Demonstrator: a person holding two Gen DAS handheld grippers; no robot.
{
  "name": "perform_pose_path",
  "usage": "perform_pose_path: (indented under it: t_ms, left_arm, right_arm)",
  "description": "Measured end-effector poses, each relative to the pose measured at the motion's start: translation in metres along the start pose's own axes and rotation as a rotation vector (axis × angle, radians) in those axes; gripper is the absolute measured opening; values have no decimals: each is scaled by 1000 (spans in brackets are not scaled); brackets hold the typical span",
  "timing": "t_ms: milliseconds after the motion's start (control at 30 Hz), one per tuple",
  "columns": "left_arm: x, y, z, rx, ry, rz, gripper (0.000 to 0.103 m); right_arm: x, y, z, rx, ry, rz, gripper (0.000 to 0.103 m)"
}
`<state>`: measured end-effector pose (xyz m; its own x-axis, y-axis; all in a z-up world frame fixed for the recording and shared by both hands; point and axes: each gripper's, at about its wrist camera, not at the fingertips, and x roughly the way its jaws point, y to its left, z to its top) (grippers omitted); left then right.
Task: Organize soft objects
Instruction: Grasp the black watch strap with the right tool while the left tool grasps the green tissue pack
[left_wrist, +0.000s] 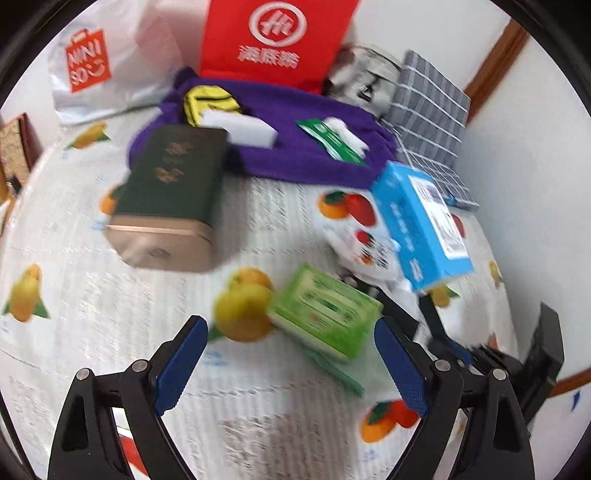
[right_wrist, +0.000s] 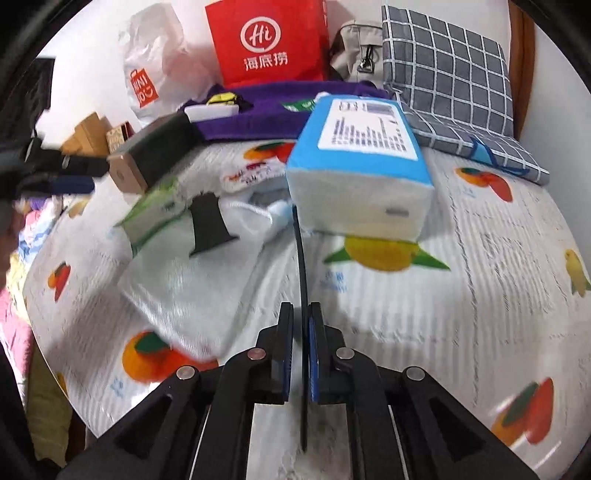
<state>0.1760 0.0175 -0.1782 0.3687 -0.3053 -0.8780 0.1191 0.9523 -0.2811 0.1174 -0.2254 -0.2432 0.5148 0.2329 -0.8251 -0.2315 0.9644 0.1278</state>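
While hovering wide open over the green tissue pack (left_wrist: 325, 310) on the fruit cloth (left_wrist: 110, 332), move the left claw (left_wrist: 290, 332) sideways to center the pack, then squeeze softly. Shown only by the right view: right claw (right_wrist: 301, 325) pinched shut on a thin black strap (right_wrist: 300, 258), blue tissue pack (right_wrist: 362, 173) just behind. Shown only by the left view: green pack's flat top.

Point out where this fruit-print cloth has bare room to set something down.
Free: the near cloth in front of the dark green box, and the stretch right of the blue tissue pack, below the checked cushion. Crowded: the purple towel at the back, and the middle around the green pack.
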Motion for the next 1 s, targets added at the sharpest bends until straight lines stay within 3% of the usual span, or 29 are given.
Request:
perform_pose_path:
  t_ms: [67,267,367,467,633,1000]
  left_arm:
    - [7,-9,-3,24,8,7,92]
    - [38,-28,-7,60,40,78,92]
    - [48,-24,-6,14,31,52,91]
    - [55,-16,-4,-43,33,8,83]
    - [46,-11,-6,-47,1,-3,80]
    - [5,9,-19,-88,-35,52,80]
  right_arm:
    - [1,2,1,-5,-10,-3,3]
    - [-11,-3,-9,31,-9,-23,3]
    - [-16,-4,-15,20,-1,-60,3]
    - [-19,-4,-19,13,5,-75,3]
    - [-21,-2,-20,8,13,-84,3]
    - [-51,-2,-16,34,-20,-82,3]
